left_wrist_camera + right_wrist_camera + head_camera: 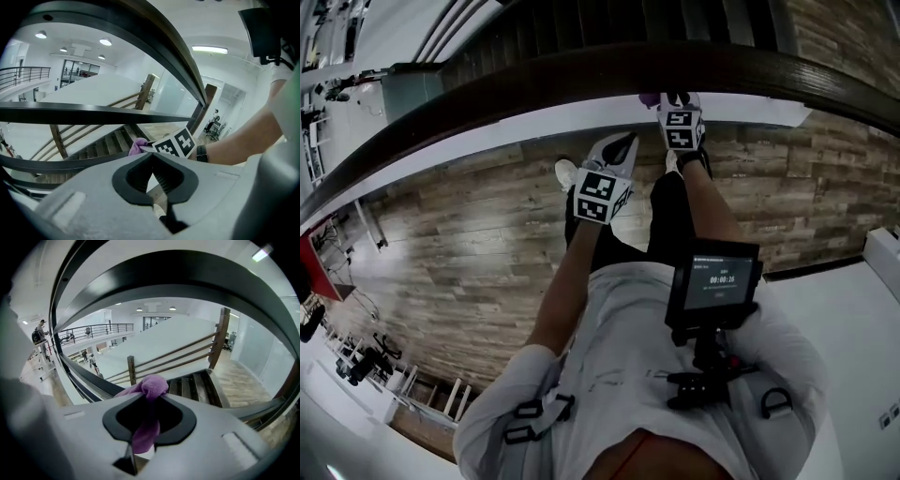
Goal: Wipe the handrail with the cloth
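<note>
R hand-held gripper [674, 101] clamped on purple cloth [151, 389] at dark handrail [534, 89]; L hand-held gripper [152, 161] jaws together, nothing btwn, just below rail.

- Floor [469, 244]: brown wood planks, under the person's feet.
- Shoe [566, 172]: white toe, resting on the planks.
- Staircase [581, 28]: dark treads leading down, with a wooden post [221, 336] and slanting wooden rails alongside.
- Screen [715, 286]: small and dark, showing lit digits; mounted on a black bracket at the person's chest.
- Straps [530, 422]: black buckles on a white shirt.
- Ceiling lights [105, 42]: round, lit.
- Balcony railing [101, 326]: dark, distant.
- People [37, 336]: small figures, far left.
</note>
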`<action>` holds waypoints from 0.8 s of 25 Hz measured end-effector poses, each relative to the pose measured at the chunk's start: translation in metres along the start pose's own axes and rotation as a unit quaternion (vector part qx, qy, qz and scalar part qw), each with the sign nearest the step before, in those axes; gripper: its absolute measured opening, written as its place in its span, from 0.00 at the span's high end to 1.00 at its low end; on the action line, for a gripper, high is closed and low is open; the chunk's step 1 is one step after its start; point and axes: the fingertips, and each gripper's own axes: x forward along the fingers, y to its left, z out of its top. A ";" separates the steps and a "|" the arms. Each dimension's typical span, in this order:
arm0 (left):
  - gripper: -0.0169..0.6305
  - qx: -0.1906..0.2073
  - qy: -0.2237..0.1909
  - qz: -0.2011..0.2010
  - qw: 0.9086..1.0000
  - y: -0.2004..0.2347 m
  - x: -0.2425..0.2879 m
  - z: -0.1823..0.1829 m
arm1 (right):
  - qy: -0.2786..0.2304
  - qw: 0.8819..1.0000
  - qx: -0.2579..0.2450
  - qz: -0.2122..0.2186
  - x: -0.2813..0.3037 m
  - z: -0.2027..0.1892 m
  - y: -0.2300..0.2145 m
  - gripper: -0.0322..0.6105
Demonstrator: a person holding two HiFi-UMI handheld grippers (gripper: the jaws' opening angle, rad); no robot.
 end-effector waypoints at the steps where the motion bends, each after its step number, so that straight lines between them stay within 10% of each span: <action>1: 0.97 0.004 0.002 -0.006 1.000 -0.015 0.015 0.004 | -0.001 1.000 0.007 -0.010 -0.005 -0.004 -0.027 0.86; 20: 0.97 0.078 0.032 -0.096 0.992 -0.179 0.201 0.034 | -0.017 0.971 0.111 -0.212 -0.084 -0.086 -0.393 0.86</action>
